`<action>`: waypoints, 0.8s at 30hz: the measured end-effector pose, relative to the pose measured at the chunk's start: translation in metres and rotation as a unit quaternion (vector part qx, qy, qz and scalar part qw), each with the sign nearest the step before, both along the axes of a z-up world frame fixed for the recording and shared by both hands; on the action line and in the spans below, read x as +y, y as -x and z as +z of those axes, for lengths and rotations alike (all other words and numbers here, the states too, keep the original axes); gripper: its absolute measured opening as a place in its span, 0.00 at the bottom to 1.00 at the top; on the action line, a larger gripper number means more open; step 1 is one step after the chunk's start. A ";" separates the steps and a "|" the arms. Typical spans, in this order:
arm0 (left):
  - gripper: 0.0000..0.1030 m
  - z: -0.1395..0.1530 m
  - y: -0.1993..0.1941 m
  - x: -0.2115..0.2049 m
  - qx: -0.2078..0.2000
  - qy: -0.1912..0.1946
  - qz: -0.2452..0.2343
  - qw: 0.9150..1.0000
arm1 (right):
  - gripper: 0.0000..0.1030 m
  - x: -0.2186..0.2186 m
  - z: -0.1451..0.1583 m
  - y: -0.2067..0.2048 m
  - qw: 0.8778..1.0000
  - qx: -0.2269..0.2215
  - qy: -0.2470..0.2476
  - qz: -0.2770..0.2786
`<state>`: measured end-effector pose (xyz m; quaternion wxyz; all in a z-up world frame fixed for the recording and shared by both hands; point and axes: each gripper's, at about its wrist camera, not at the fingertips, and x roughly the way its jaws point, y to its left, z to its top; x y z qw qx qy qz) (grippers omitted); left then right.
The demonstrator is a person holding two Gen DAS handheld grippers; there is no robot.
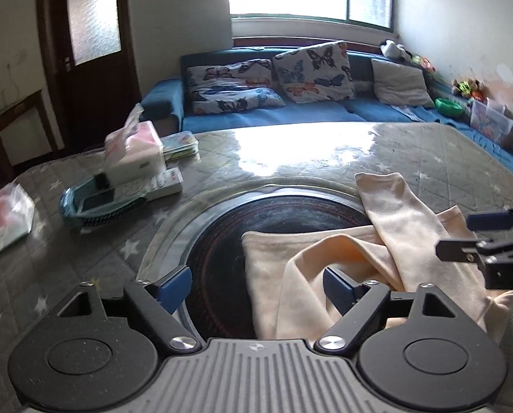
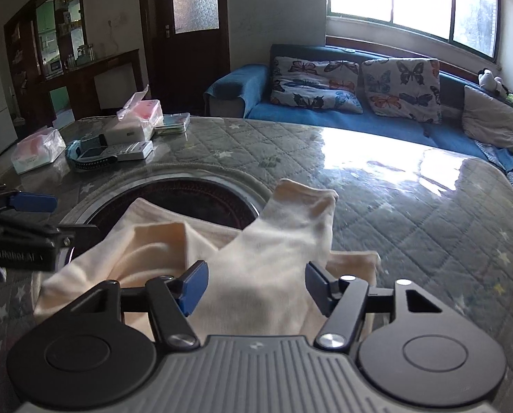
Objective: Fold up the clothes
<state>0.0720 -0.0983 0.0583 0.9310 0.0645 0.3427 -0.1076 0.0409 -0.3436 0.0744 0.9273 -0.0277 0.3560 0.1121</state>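
Note:
A cream garment [image 1: 394, 227] lies crumpled on the quilted table cover [image 1: 428, 158], with one long part stretching away from me. Part of it overlaps a dark round inset [image 1: 256, 220] in the table. My left gripper [image 1: 256, 287] is open above the garment's near left edge, and cloth reaches its right finger. In the right wrist view the garment [image 2: 273, 241] fills the gap between the jaws of my right gripper [image 2: 256, 285], whose pads stand apart from the cloth. Each gripper shows at the other view's edge: the right gripper [image 1: 463, 237] and the left gripper [image 2: 32, 213].
At the table's far left sit tissue packs [image 1: 136, 148], a white remote [image 1: 163, 182], a blue tray with a phone [image 1: 94, 203] and another pack [image 1: 1, 220]. A blue sofa [image 1: 273, 113] with butterfly cushions stands beyond the table, and a dark door [image 1: 91, 34] is behind on the left.

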 end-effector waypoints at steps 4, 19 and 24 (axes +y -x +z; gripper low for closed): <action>0.73 -0.004 -0.011 -0.014 -0.004 -0.020 -0.036 0.999 | 0.53 0.005 -0.006 -0.022 1.000 0.013 -0.003 0.009; 0.71 -0.033 -0.043 -0.035 0.028 -0.047 -0.078 0.995 | 0.41 0.020 -0.035 -0.071 0.999 0.045 0.013 0.017; 0.48 -0.037 -0.044 -0.037 0.035 -0.036 -0.097 0.994 | 0.24 0.023 -0.038 -0.071 0.998 0.044 0.031 0.017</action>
